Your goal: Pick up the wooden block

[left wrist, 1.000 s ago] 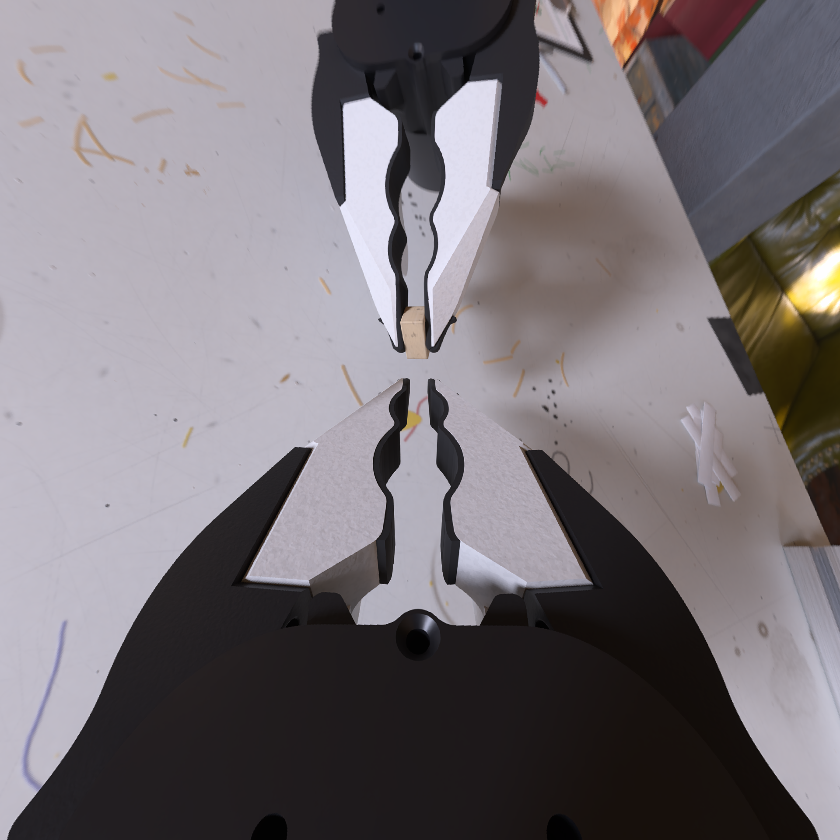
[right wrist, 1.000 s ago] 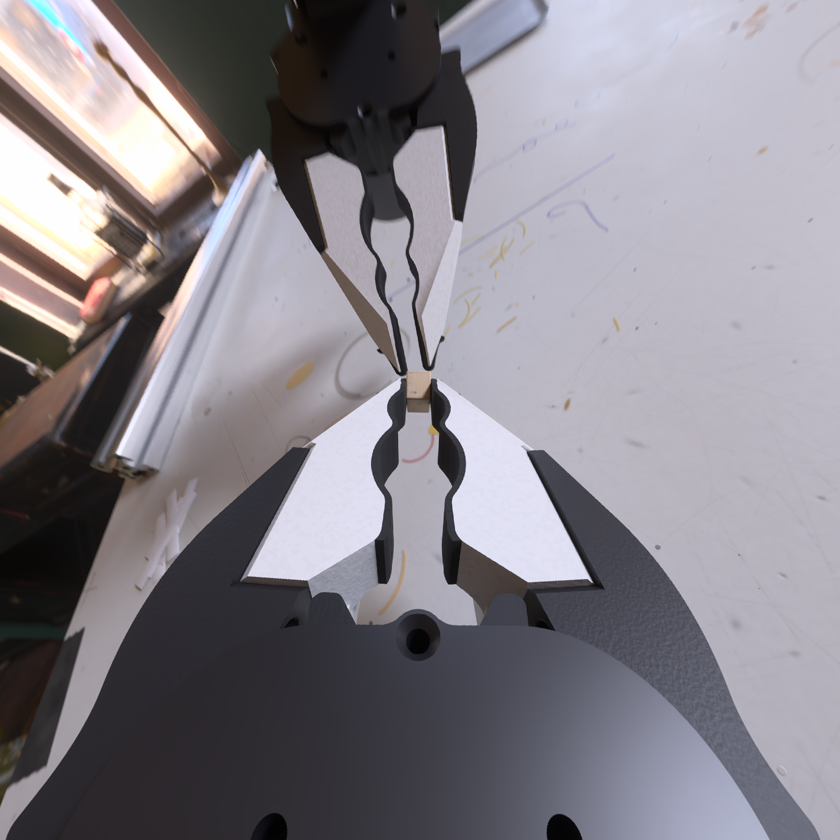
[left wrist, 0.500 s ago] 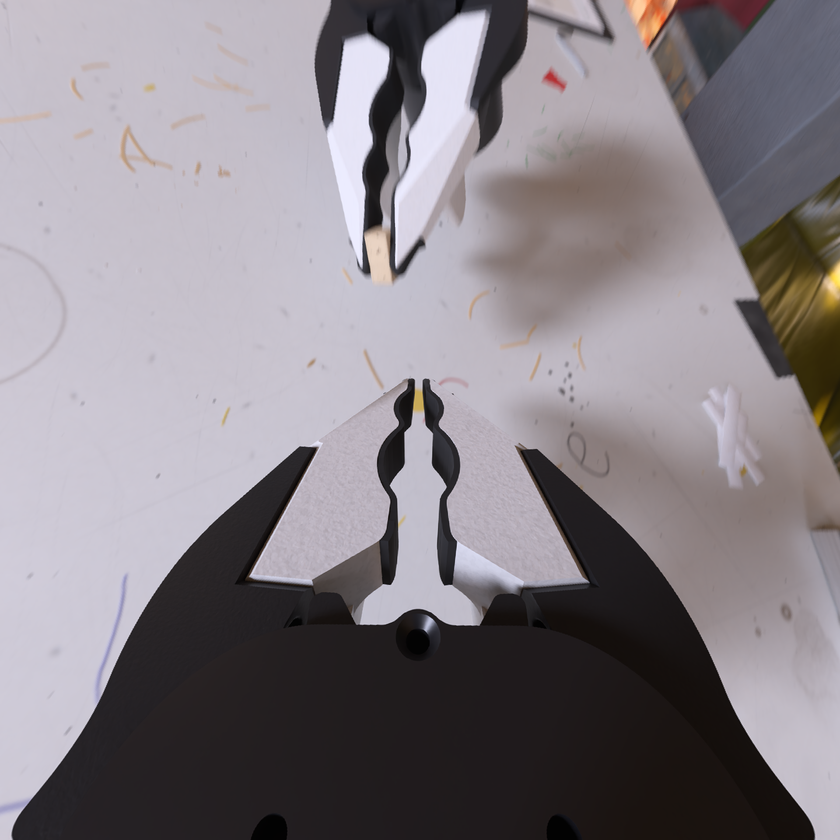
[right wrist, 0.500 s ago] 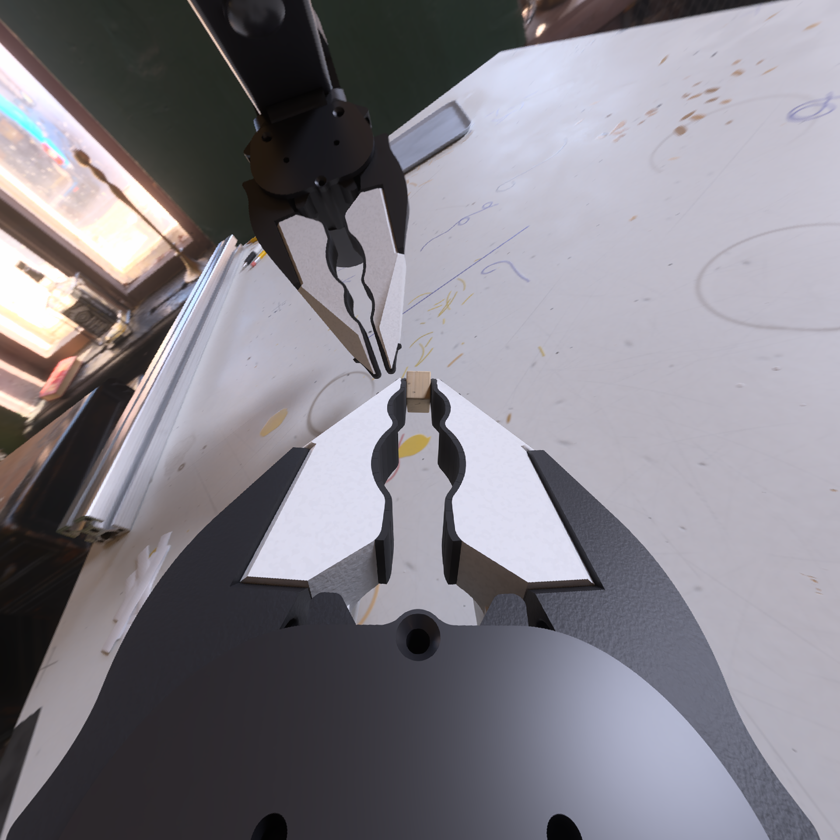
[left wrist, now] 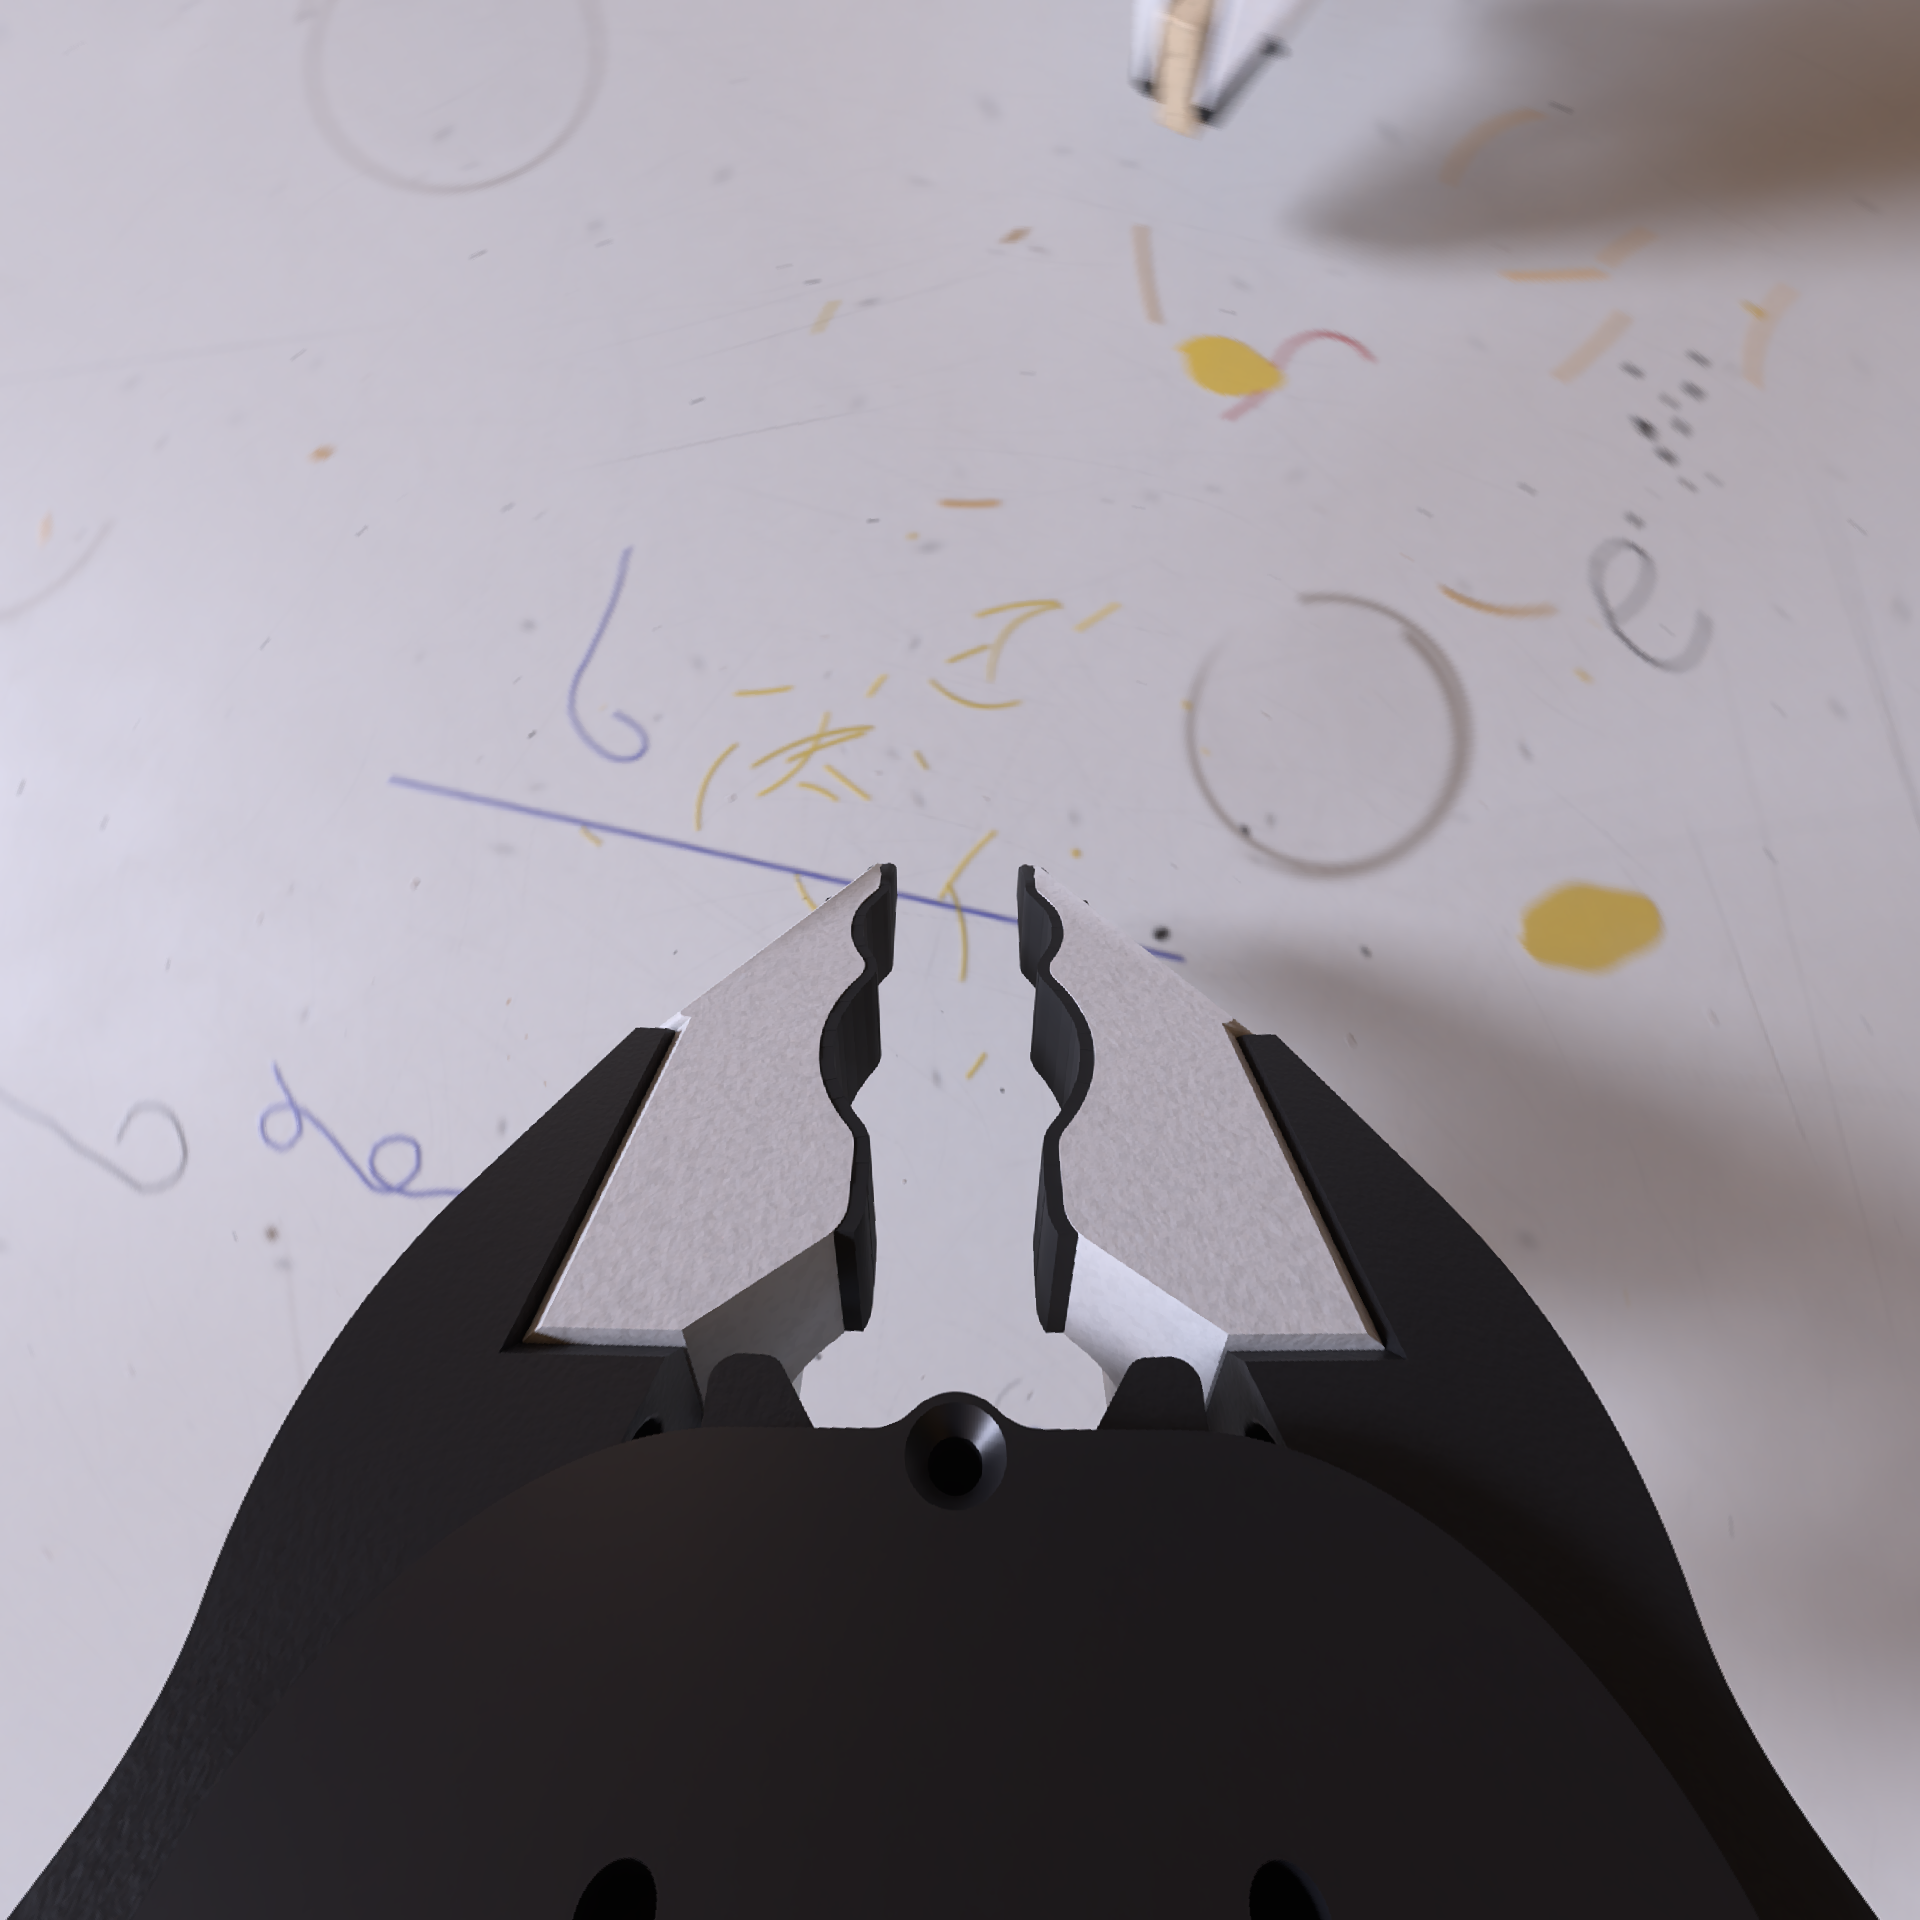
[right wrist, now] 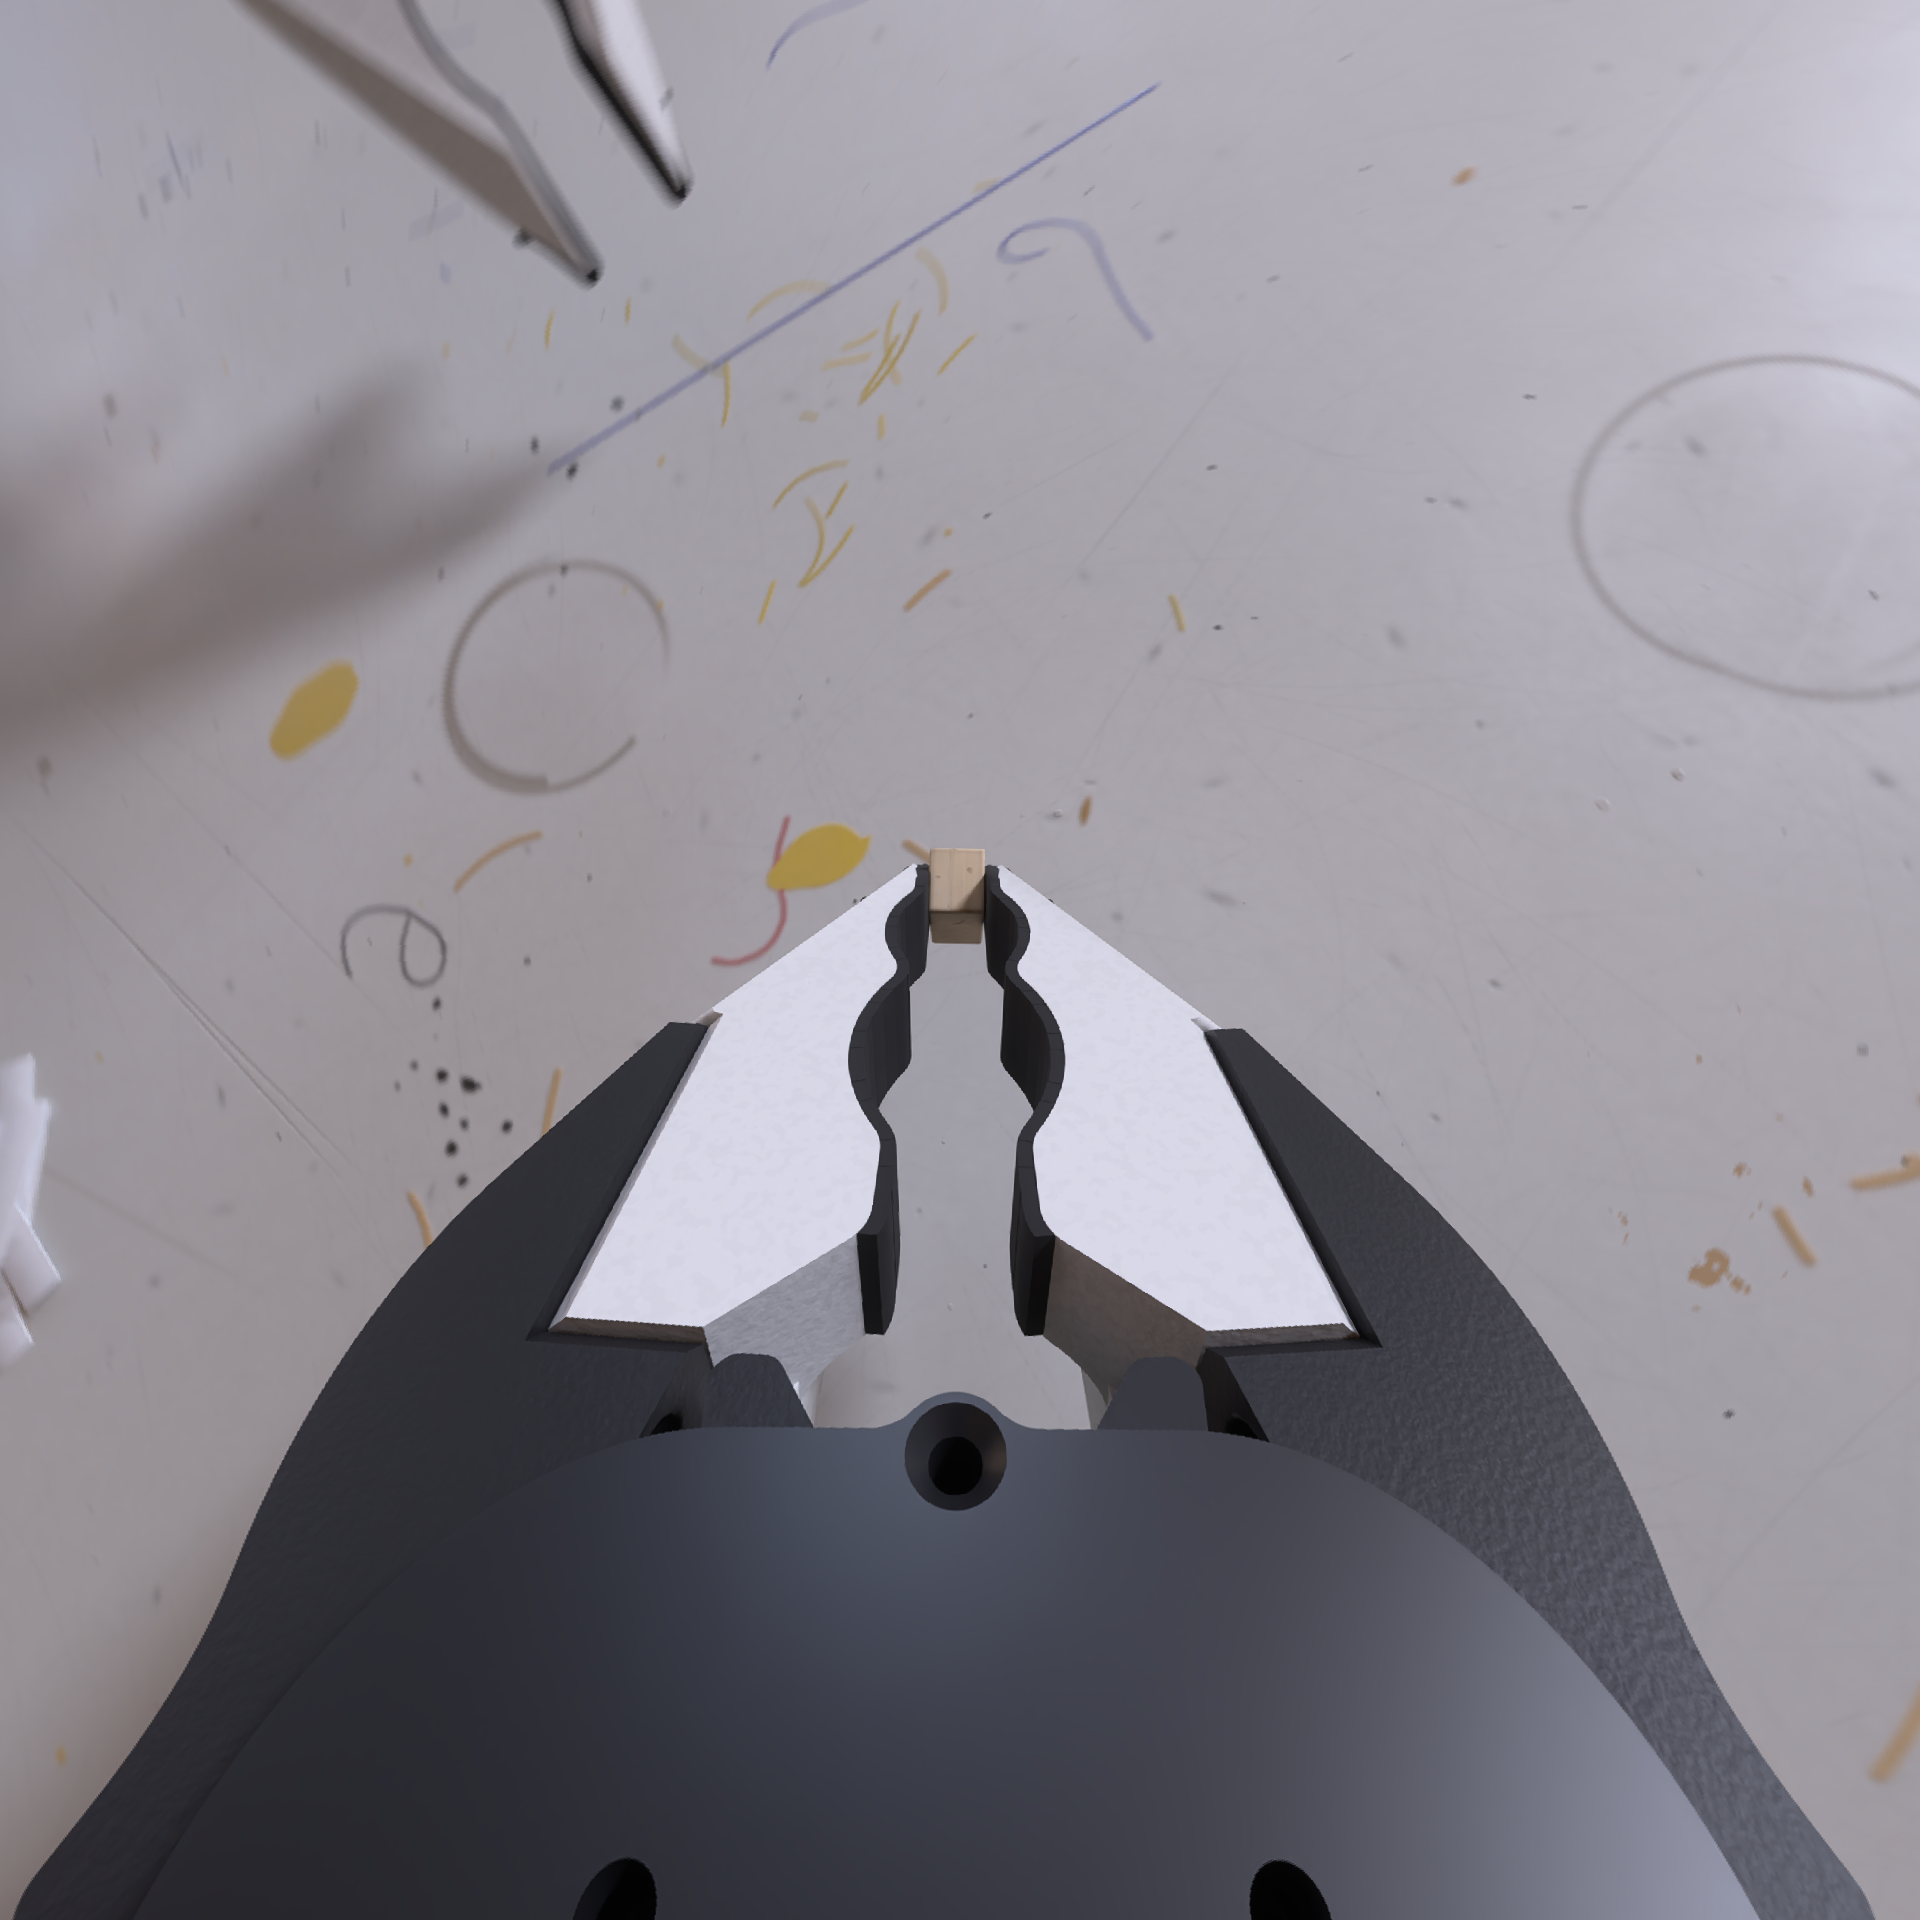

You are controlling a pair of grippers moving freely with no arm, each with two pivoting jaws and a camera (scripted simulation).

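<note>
The right claw [right wrist: 956, 883] pinches the block [right wrist: 957, 894], a small pale wooden cube, at the very tips of its two fingers. Only the last bit of each dark pad [right wrist: 902, 940] touches it, one on each side, and its far end sticks out past the tips. Under the claw lies a white table [right wrist: 1455, 831], scuffed and covered in pen marks, yellow blots and drawn rings; the block appears to be lifted clear of it, with nothing touching it from below. The left claw [left wrist: 956, 883] holds nothing: its fingers stand slightly spread, with bare table showing through the gap between them. From the left view, the block [left wrist: 1179, 62] and the right claw's tips sit far ahead and a little to the right, at the top edge of the picture, well apart from the left claw. From the right view, the left claw's fingers [right wrist: 540, 197] appear ahead and to the left, blurred. The step in hand seems to be carrying the held block upward. Because the grip is so shallow, doing it well probably means keeping the squeeze steady, rising smoothly without jerks or twisting, and keeping the left claw away so it cannot knock the block loose. A sudden tilt could let the cube pivot out of the tips.
</note>
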